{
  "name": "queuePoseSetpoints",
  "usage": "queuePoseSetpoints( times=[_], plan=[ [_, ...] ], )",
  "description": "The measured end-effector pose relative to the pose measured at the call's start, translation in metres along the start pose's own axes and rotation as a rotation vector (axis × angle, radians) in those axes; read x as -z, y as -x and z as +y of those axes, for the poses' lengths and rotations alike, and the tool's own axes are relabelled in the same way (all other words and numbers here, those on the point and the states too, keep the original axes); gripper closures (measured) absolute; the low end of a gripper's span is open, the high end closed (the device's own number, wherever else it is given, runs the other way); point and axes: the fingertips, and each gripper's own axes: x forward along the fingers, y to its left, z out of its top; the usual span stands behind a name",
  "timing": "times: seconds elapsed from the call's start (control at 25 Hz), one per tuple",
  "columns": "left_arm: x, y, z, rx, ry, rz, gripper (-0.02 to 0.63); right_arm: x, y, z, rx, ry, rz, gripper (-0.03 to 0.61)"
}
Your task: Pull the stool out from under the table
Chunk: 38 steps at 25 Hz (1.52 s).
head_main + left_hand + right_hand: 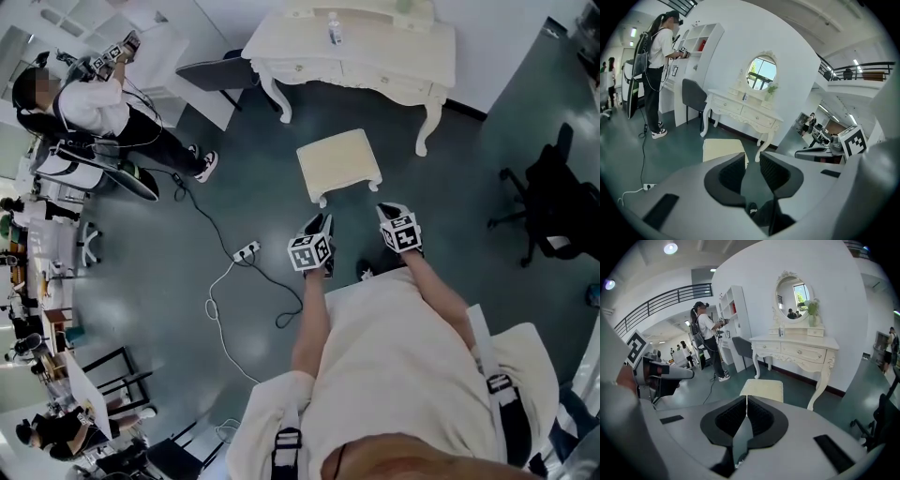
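The cream stool (339, 164) stands on the grey floor in front of the white dressing table (356, 47), out clear of it. Both grippers hang just short of the stool's near edge and touch nothing. My left gripper (322, 221) has a narrow gap between its jaws with nothing in it. My right gripper (385, 209) has its jaw tips together, empty. In the left gripper view the stool (719, 149) lies beyond the left gripper (752, 166), with the table (740, 110) behind. In the right gripper view the stool (761, 389) sits straight ahead of the right gripper (746, 404).
A power strip with a white cable (246, 250) lies on the floor left of my left gripper. A person (84, 103) stands at a white shelf at far left. A grey chair (216, 73) stands beside the table. A black office chair (553, 202) is at right.
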Motion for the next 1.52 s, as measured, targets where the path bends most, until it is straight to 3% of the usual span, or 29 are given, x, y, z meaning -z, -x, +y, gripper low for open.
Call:
queuePoseSetpoints(
  times=[0.24, 1.52],
  plan=[
    [0.003, -0.010, -0.012, 0.003, -0.054, 0.024, 0.598, 0.003, 0.006, -0.010, 0.009, -0.016, -0.016, 0.534],
    [0.011, -0.011, -0.018, 0.015, -0.077, 0.025, 0.600, 0.012, 0.012, -0.008, 0.004, 0.007, -0.024, 0.535]
  ],
)
